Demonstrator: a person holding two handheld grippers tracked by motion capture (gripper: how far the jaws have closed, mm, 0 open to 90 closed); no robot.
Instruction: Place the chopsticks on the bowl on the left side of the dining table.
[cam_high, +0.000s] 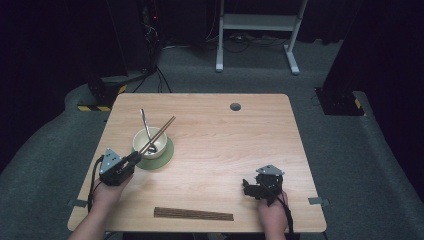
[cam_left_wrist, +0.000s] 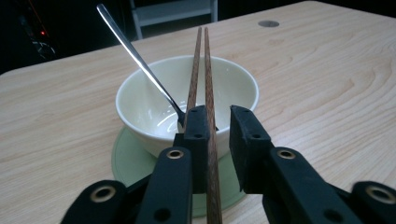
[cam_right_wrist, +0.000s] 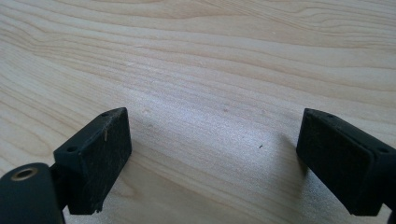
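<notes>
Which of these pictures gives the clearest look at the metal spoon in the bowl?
The left gripper view: the long silver metal spoon appears close, leaning in the cream ceramic bowl. The high view shows the spoon small and far off. The right gripper view looks at the bare wooden table.

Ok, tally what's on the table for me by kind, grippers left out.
Bowl: 1
Green coaster under it: 1
Metal spoon in the bowl: 1
Chopsticks laid across the bowl: 2
Dark wooden strip near the front edge: 1
Total: 6
</notes>
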